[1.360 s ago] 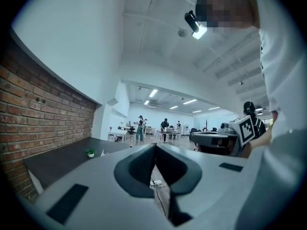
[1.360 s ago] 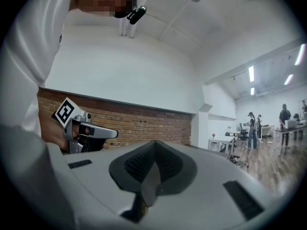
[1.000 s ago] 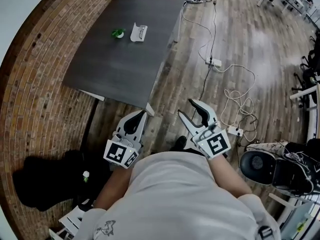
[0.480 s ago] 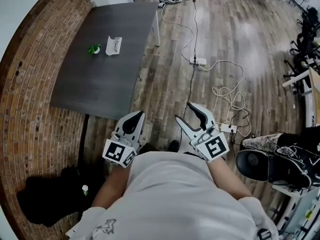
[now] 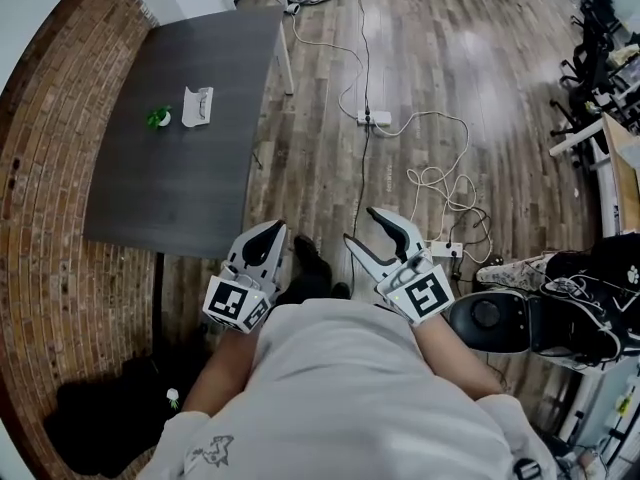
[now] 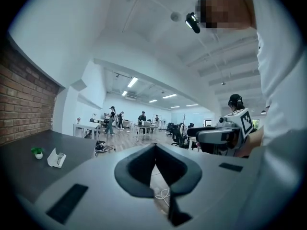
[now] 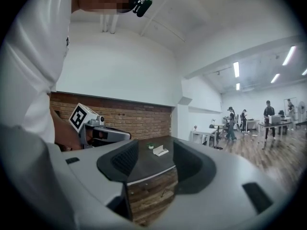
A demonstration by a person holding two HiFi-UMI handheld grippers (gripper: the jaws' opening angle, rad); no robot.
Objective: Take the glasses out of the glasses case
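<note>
The right tool (image 5: 363,225), jaws just parted wide on nothing, seems readied for the distant glasses case (image 5: 197,105); the left tool (image 5: 272,227) has its jaws together, empty.

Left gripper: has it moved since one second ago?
Yes, rightward. The left gripper was left of the table's near corner; now it is right of it.
</note>
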